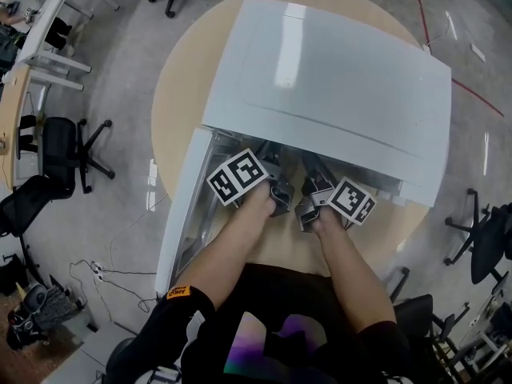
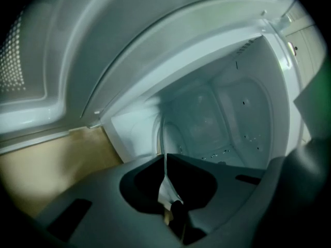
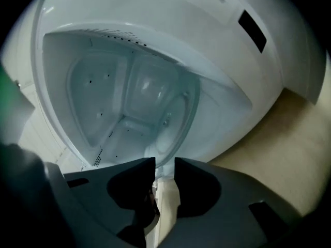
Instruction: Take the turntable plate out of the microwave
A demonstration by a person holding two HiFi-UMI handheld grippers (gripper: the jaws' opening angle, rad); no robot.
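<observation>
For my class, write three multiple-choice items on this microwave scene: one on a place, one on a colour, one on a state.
1. Where does the microwave stand?
A. On the floor
B. On a round tan table
C. On an office chair

2. What colour is the microwave's casing?
A. Black
B. Red
C. White

3. How is the microwave's door?
A. Shut
B. Swung open
C. Taken off

Answers:
1 B: in the head view the tan round top shows all round the casing.
2 C: its top and sides are white.
3 B: the door stands out at the left of the cavity, still attached.
</observation>
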